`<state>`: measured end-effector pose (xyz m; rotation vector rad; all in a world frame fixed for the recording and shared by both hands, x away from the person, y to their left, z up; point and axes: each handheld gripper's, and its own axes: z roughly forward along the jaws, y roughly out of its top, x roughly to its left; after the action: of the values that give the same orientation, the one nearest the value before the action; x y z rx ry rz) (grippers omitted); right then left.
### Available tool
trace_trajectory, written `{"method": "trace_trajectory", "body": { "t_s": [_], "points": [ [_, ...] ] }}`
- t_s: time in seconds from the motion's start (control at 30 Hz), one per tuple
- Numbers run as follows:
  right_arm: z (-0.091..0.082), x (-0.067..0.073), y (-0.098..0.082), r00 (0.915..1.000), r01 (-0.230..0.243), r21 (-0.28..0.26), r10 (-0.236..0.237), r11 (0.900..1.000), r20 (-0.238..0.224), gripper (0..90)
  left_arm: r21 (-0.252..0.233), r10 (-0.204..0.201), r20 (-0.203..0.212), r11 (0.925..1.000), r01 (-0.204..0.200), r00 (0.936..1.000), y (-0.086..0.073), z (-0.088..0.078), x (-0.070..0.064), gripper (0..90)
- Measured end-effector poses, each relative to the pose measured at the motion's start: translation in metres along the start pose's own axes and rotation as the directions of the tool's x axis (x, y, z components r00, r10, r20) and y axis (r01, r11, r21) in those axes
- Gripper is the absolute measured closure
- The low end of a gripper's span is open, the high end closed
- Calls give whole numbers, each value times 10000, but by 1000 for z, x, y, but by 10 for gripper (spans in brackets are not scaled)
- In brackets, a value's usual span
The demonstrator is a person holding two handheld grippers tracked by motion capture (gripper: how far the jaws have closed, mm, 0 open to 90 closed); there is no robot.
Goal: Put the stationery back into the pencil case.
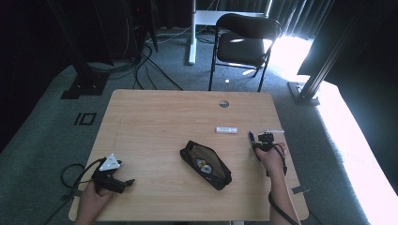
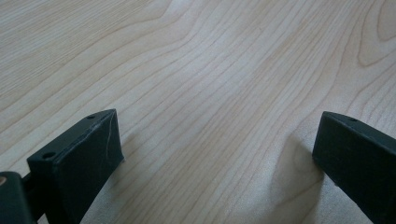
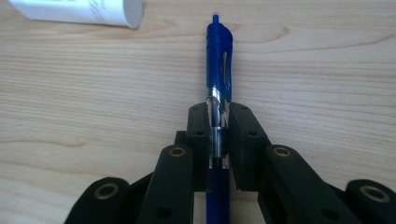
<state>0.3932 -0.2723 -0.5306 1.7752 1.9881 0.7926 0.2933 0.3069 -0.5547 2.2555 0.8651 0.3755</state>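
The right gripper point(image 3: 218, 140) has its jaws clamped on the blue pen point(image 3: 218, 70), barrel sticking out past the fingers point(image 3: 198, 140) right of the pencil case point(image 1: 205, 164), while the left gripper point(image 2: 219, 154) sits wide open.

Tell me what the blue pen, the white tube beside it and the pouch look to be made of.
Blue pen: glossy plastic, with a clear barrel section and highlights along the clip. White tube: smooth, likely plastic, with printed lettering and a flat matte cap end. Pouch: black and soft-looking, probably fabric, lying open with a paler lining; too small to be sure. Table: pale wood grain, matte, possibly laminate.
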Motion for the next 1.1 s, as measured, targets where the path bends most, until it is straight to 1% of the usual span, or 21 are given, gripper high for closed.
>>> {"method": "trace_trajectory", "body": {
  "t_s": [0.13,0.23,0.3,0.4,0.5,0.53,0.6,0.63,0.67,0.73,0.8,0.87,0.93,0.97,1.0,1.07,1.1],
  "points": [
    [-11,-1,0,9995,-167,-278,159,9995,-262,791,-2,-3,0,10000,3,10000,0,0,0,16],
    [-20,2,2,9991,-71,-395,55,9992,-412,791,-4,-6,0,10000,6,10000,0,0,0,15],
    [-25,5,3,9985,136,-479,-161,9988,-520,791,-3,-2,-3,10000,2,10000,0,0,0,16],
    [-33,11,4,9961,104,-826,-176,9965,-865,791,-5,-5,-3,10000,5,10000,0,0,0,15],
    [-40,19,4,9924,124,-1031,-249,9946,-1209,791,-3,-6,0,10000,6,10000,0,0,0,15],
    [-43,22,3,9911,216,-1066,-353,9941,-1287,791,-3,-6,-1,10000,6,10000,0,0,0,15],
    [-47,30,3,9866,216,-1159,-399,9930,-1581,791,-8,-11,-3,10000,11,10000,0,0,0,15],
    [-50,36,2,9847,372,-1121,-555,9930,-1650,791,-12,-14,-3,10000,14,10000,0,0,0,15],
    [-52,39,2,9831,460,-1170,-657,9921,-1708,791,-14,-16,-4,10000,16,10000,0,0,0,15],
    [-57,46,2,9766,542,-1235,-784,9909,-2005,791,-14,-17,-4,10000,17,10000,0,0,0,15],
    [-61,54,2,9723,760,-1375,-1040,9876,-2094,791,-13,-16,-4,10000,16,10000,0,0,0,15],
    [-66,63,3,9658,851,-1512,-1189,9848,-2306,791,-15,-17,-4,10000,17,10000,0,0,0,15],
    [-70,70,3,9620,1078,-1648,-1446,9804,-2315,791,-15,-17,-3,10000,17,10000,0,0,0,16],
    [-72,73,4,9593,1098,-1739,-1502,9786,-2391,791,-16,-17,-4,10000,17,10000,0,0,0,15],
    [-75,77,4,9532,1039,-1812,-1499,9779,-2625,791,-15,-16,-3,10000,16,10000,0,0,0,16],
    [-78,84,4,9471,1209,-1893,-1703,9745,-2720,791,-12,-17,-1,10000,17,10000,0,0,0,16],
    [-80,88,5,9423,1253,-1898,-1767,9738,-2844,791,-13,-13,-3,10000,13,10000,0,0,0,15]
  ]
}}
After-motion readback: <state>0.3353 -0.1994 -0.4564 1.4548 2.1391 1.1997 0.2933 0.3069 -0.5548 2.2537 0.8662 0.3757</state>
